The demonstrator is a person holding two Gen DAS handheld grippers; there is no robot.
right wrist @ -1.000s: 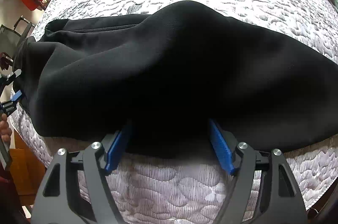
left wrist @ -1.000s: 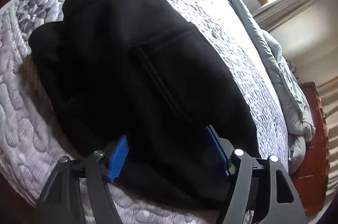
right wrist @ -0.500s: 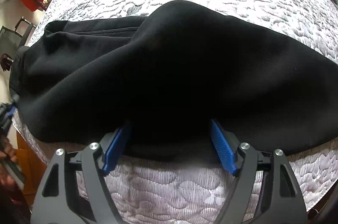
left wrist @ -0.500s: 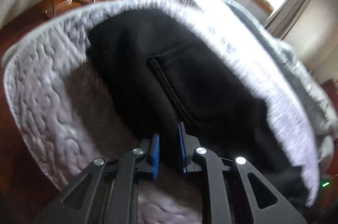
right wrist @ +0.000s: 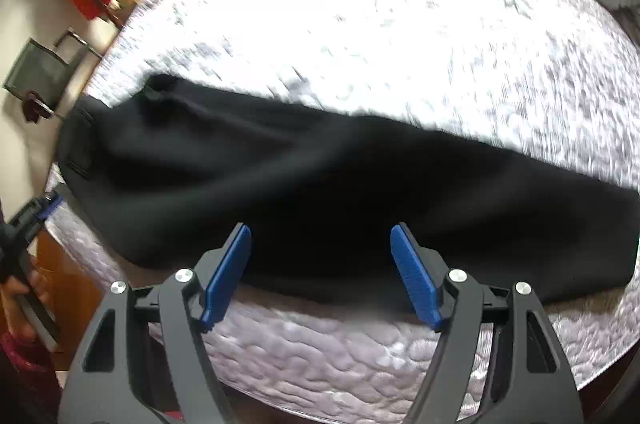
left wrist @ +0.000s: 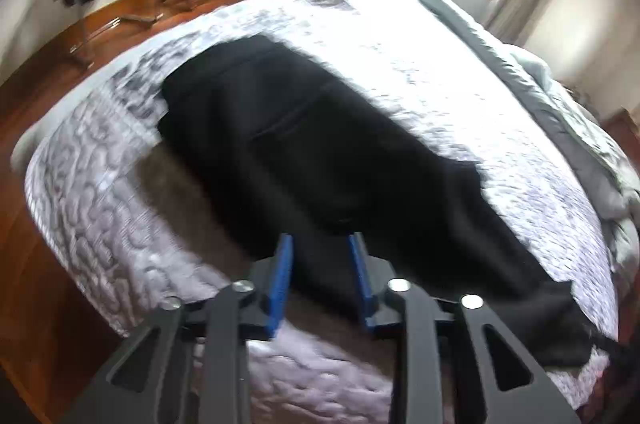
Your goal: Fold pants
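**Technician:** Both wrist views now take in more of the room and the bed than a second ago, so both hands have risen. The left gripper (left wrist: 320, 280), wide at first and then pinched nearly shut half a second ago, now has its jaws opening again. The right gripper (right wrist: 320, 272) sits higher above the cloth than before.

**Trainee:** Where does the garment lie?

**Technician:** The black, thick, soft fleece pants (right wrist: 340, 191) lie lengthwise along the near edge of the grey-white quilted mattress (right wrist: 360, 356), flat and already doubled leg on leg by the look of them. The waist end with its pocket seam is at the far end in the left view.

**Trainee:** Does either tool hold cloth?

**Technician:** In the left view the blue pads (left wrist: 282, 284) stand partly apart with a ridge of black cloth between them; whether they press on it cannot be told through the blur. The right gripper's pads are wide apart, its jaws closing slightly, above the pants' near edge and gripping nothing.

**Trainee:** How does the material handle?

**Technician:** Judged from its drape, it is limp, moderately heavy and not slippery. It sags between two holds and layers may slide apart. Take hold at the near edge, pinching all layers together, one gripper toward each end, so the fold carries over evenly.

**Trainee:** Anything nearby?

**Technician:** A bunched pale grey duvet (left wrist: 600, 159) lies along the far side, well apart from the pants.
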